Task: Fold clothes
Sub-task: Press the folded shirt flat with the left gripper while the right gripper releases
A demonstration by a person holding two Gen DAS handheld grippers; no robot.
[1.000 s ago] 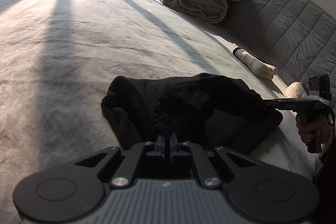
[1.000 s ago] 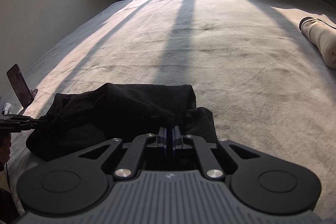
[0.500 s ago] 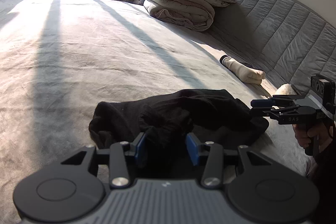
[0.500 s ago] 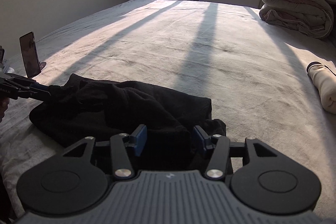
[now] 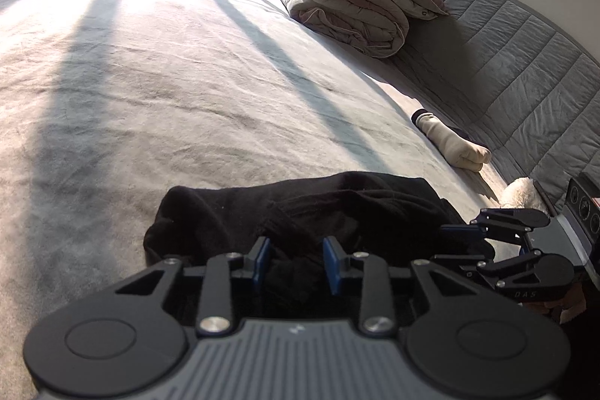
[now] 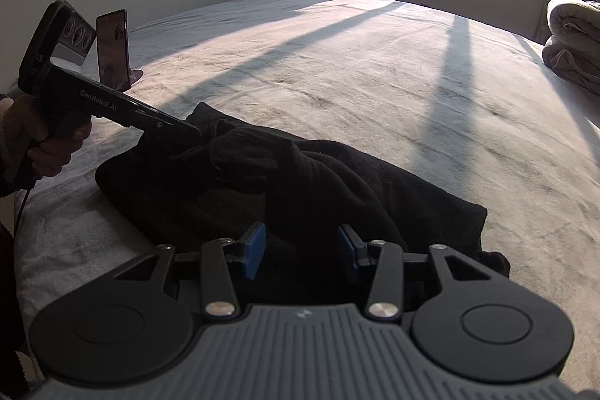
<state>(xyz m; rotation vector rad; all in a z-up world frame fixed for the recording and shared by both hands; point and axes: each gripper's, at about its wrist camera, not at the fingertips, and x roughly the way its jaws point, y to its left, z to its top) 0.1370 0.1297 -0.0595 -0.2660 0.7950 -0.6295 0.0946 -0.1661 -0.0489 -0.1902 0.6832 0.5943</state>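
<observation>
One black garment (image 5: 322,212) lies bunched on the bed (image 5: 187,81), folding barely begun.
Left claw (image 5: 296,259) and right claw (image 6: 300,250), jaws just narrowing, stand released over it.

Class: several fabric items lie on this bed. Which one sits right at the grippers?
The black garment, a crumpled dark heap directly ahead of both grippers; the cream sock and folded quilt lie farther off, near the headboard.
</observation>
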